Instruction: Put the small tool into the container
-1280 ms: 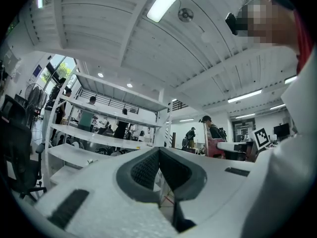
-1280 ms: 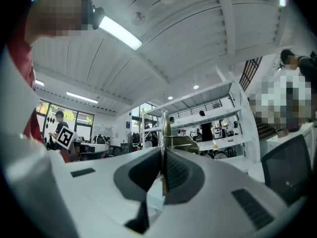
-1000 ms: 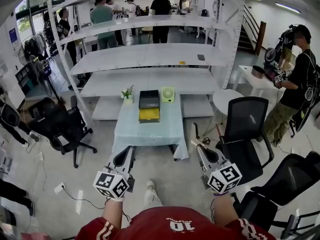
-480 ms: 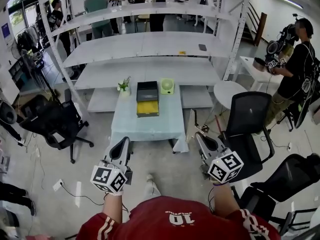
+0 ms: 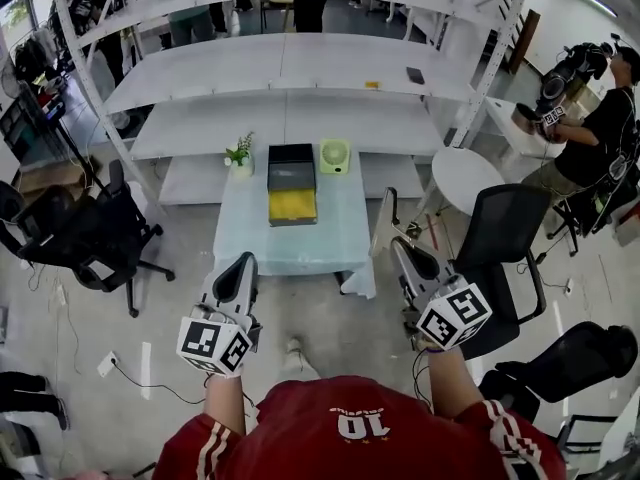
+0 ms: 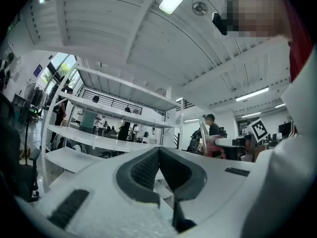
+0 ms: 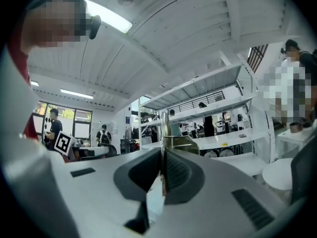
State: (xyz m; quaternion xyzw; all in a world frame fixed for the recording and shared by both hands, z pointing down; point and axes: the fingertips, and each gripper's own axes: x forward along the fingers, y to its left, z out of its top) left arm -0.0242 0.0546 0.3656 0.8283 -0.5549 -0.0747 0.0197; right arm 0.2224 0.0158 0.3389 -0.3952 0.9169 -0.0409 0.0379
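Note:
The container is a black open box with a yellow inside; it stands on the far half of a table with a pale blue cloth. My right gripper is over the floor near the table's right front corner. It is shut on the small tool, a thin flat metal blade that sticks out forward. In the right gripper view the tool shows edge-on between the closed jaws of the right gripper. My left gripper is just short of the table's front edge. The left gripper is shut with nothing in it.
A small potted plant and a green fan flank the container. White shelving runs behind the table. Black office chairs stand at the left and right, with a round white table and a person at the far right.
The table and shelves have come closer in the head view. Both grippers have moved forward toward the table's front edge, the right one still holding the tool.

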